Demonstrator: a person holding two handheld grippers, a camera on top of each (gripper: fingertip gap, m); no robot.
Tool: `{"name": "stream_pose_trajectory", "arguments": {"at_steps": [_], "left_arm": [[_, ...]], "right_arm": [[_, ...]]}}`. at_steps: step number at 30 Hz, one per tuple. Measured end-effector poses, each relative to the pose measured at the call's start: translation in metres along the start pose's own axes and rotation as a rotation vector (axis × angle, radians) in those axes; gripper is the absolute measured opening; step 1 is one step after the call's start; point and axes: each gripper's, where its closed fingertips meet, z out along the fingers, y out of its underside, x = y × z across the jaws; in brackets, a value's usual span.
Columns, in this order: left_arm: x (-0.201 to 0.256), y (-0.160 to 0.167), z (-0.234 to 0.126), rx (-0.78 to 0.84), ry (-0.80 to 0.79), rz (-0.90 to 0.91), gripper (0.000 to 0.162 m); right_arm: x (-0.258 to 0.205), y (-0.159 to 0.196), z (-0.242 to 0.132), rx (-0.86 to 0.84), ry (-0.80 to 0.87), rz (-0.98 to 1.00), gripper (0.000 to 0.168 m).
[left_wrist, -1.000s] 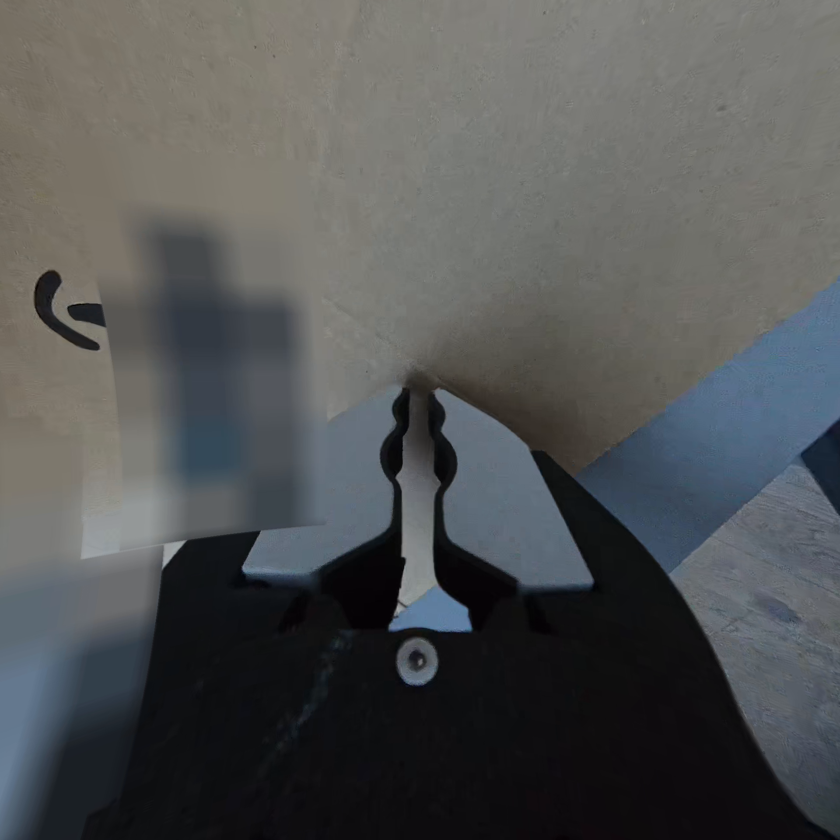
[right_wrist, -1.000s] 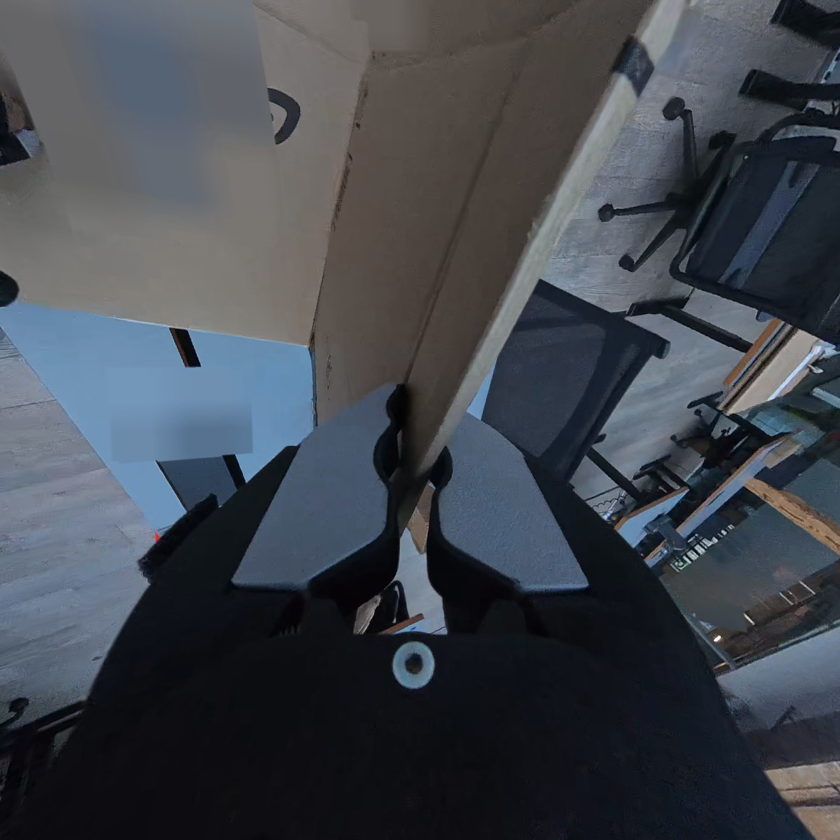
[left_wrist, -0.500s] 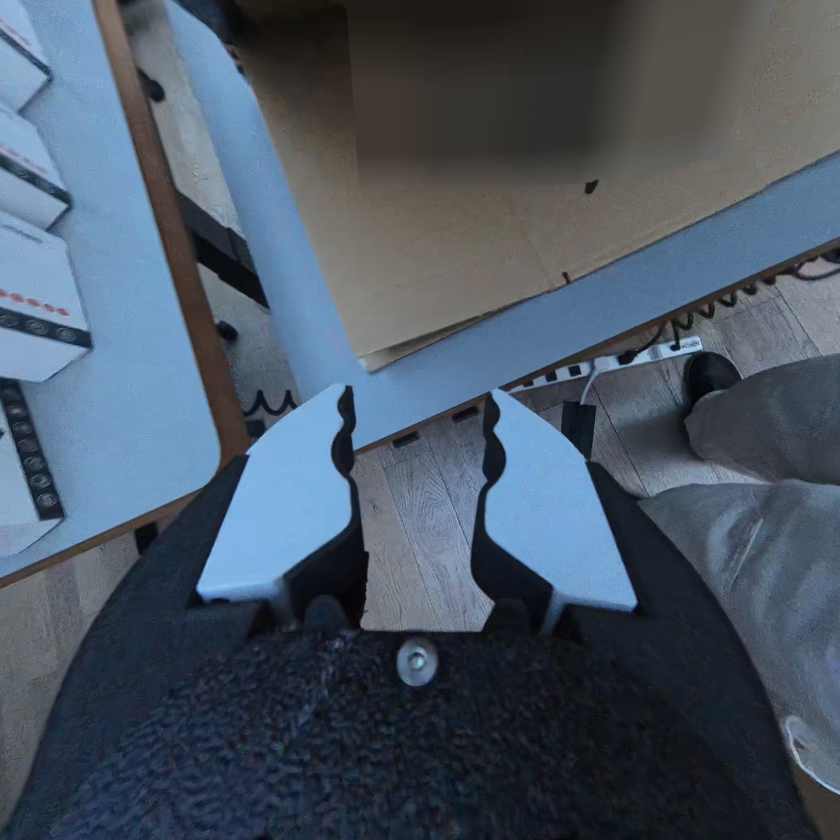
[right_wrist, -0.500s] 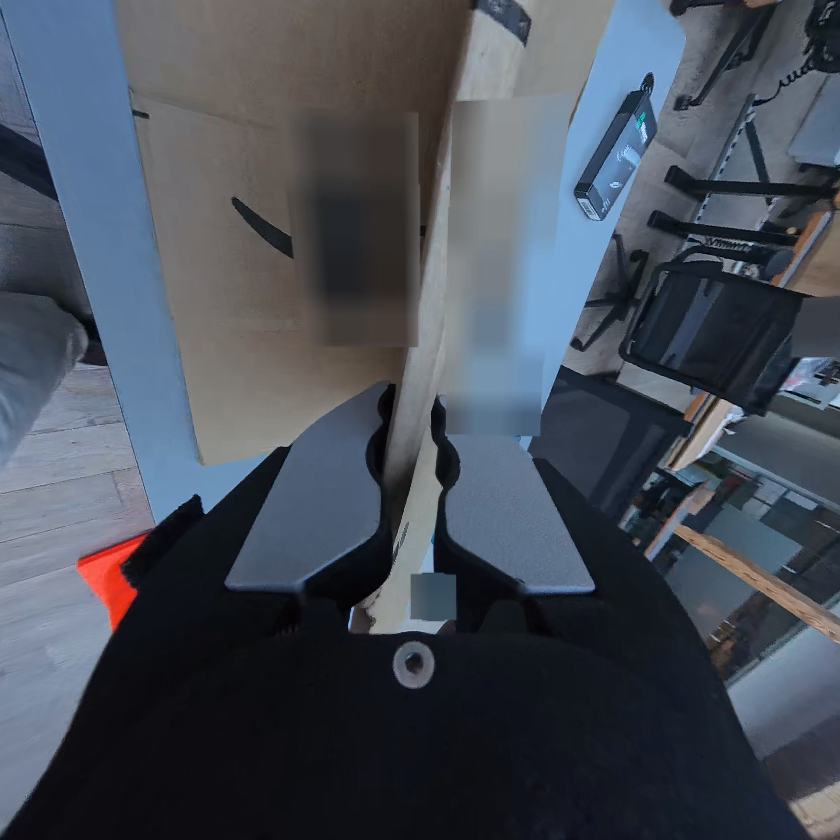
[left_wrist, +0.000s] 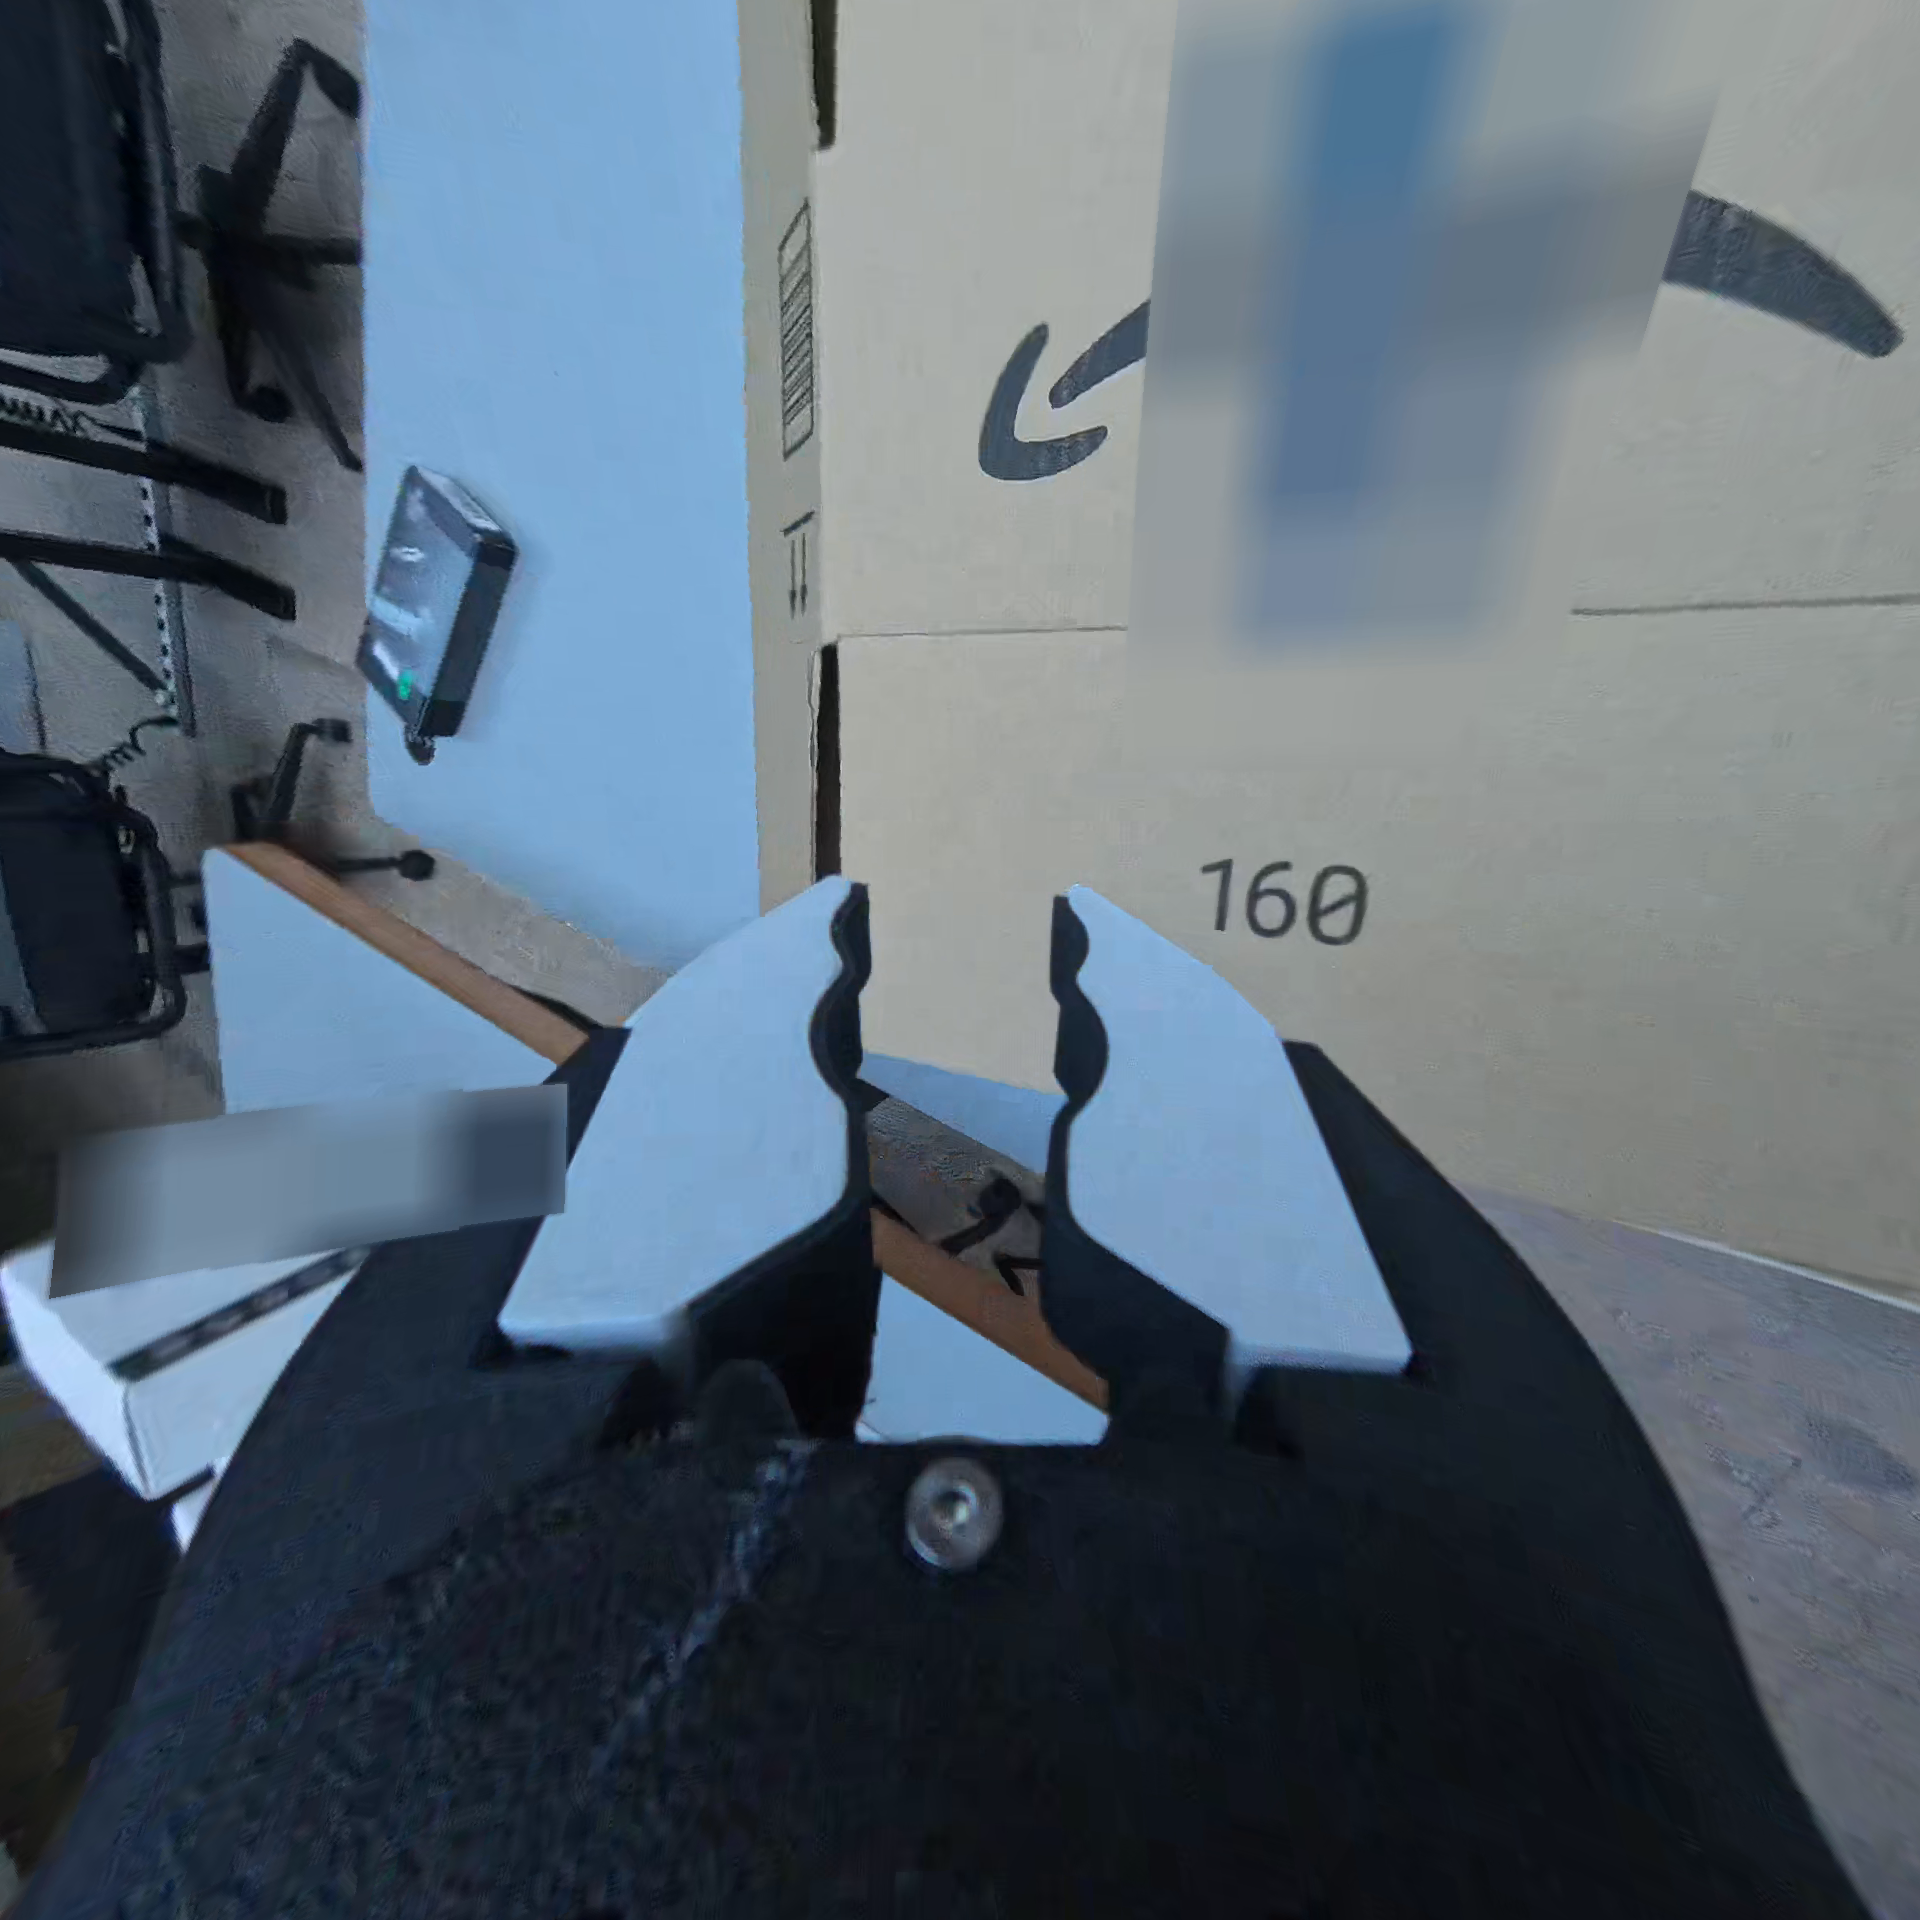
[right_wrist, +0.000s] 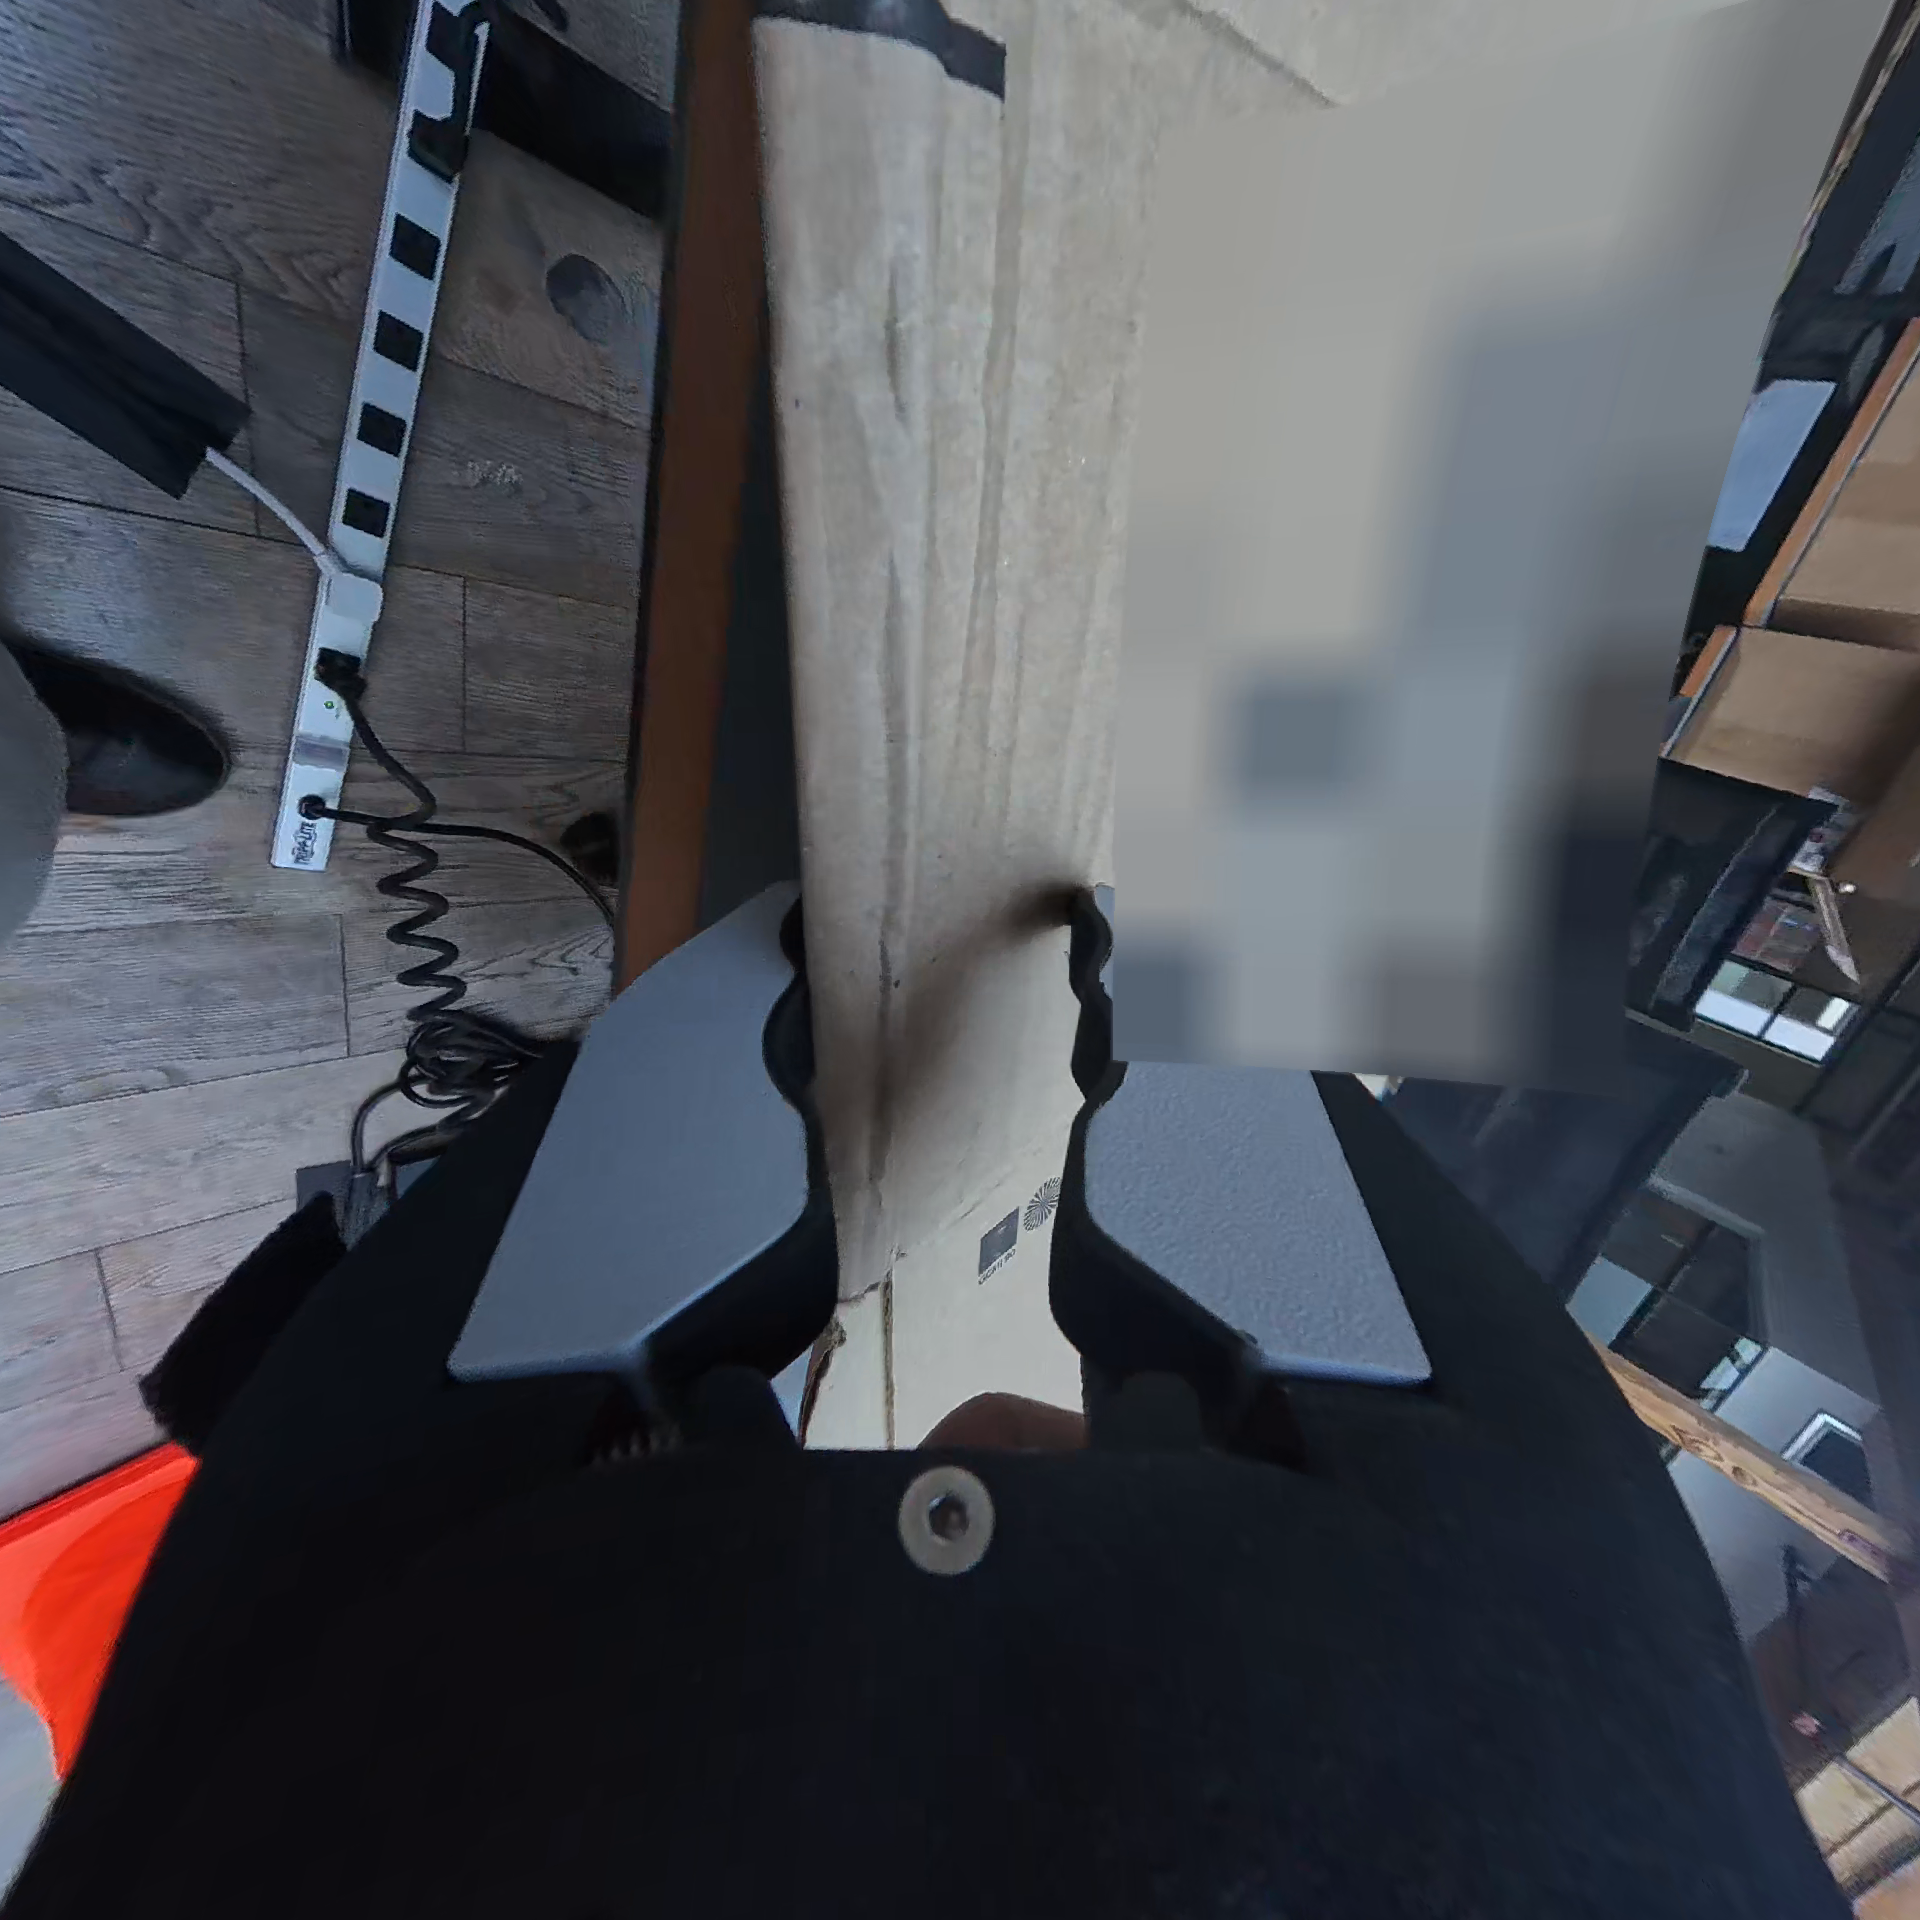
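Note:
A large brown cardboard box (left_wrist: 1351, 779) with a black curved mark stands on a pale table (left_wrist: 561, 416) and fills the right of the left wrist view. My left gripper (left_wrist: 958, 914) is open and empty, just in front of the box's near corner, touching nothing. In the right wrist view, my right gripper (right_wrist: 937, 914) has its jaws wide apart with a creased cardboard edge of the box (right_wrist: 935, 520) between them. The right fingertip (right_wrist: 1086, 935) rests against the cardboard, where a dark dent shows.
A black device (left_wrist: 436, 603) lies on the table beyond the box. White boxes (left_wrist: 156, 1382) sit on a second table (left_wrist: 312, 997) at lower left. Office chairs (left_wrist: 83, 208) stand behind. On the wood floor are a power strip (right_wrist: 384, 416), a coiled cable (right_wrist: 416, 914), a shoe (right_wrist: 125, 738) and an orange object (right_wrist: 62, 1590). The tips of one gripper are about 30 cm away from the tips of the other.
My left gripper let go of the cardboard, opened and swung round to face the box's side. My right gripper's jaws widened from a tight pinch on the flap, and the view turned.

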Motion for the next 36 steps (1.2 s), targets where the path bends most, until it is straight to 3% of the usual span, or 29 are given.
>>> {"name": "stream_pose_trajectory", "arguments": {"at_steps": [3,6,12,14,15,17,18,21,22,23,25,28,32,36], "left_arm": [[-0.010,-0.020,0.092,-0.055,0.095,0.095,0.022],[-0.005,-0.030,0.167,-0.139,0.185,0.166,0.019],[0.008,-0.027,0.226,-0.256,0.232,0.469,0.002],[0.015,-0.020,0.237,-0.301,0.230,0.572,0.000],[0.020,-0.011,0.244,-0.348,0.233,0.620,0.000],[0.024,-0.007,0.251,-0.379,0.206,0.734,0.000],[0.024,-0.007,0.251,-0.389,0.205,0.728,0.000],[0.024,-0.007,0.249,-0.348,0.255,0.622,0.000],[0.024,-0.007,0.249,-0.336,0.273,0.597,0.000],[0.024,-0.006,0.250,-0.323,0.284,0.583,0.000],[0.023,-0.005,0.251,-0.285,0.311,0.602,0.000],[0.024,-0.005,0.251,-0.235,0.382,0.643,0.000],[0.024,-0.004,0.251,-0.213,0.471,0.663,0.000],[0.024,-0.002,0.250,-0.152,0.461,0.713,0.000]], "right_arm": [[-0.033,0.013,0.007,-0.001,-0.083,0.034,0.050],[-0.052,0.035,0.019,-0.025,-0.063,0.019,0.051],[-0.052,0.059,0.021,-0.004,-0.115,0.091,0.054],[-0.049,0.078,0.014,-0.018,-0.171,0.183,0.049],[-0.042,0.094,0.008,-0.039,-0.169,0.255,0.056],[-0.027,0.125,-0.015,-0.049,-0.159,0.492,0.055],[-0.027,0.130,-0.029,-0.018,-0.223,0.729,0.055],[-0.016,0.095,-0.064,0.256,-0.529,1.744,0.057],[-0.011,0.085,-0.067,0.332,-0.598,2.033,0.058],[-0.016,0.079,-0.064,0.334,-0.624,2.195,0.063],[-0.035,0.073,-0.050,0.238,-0.564,2.309,0.066],[-0.042,0.058,-0.035,0.252,-0.485,2.566,0.064],[-0.064,0.021,-0.014,0.186,-0.390,2.663,0.066],[-0.052,0.001,0.014,0.313,-0.334,2.775,0.037]]}}
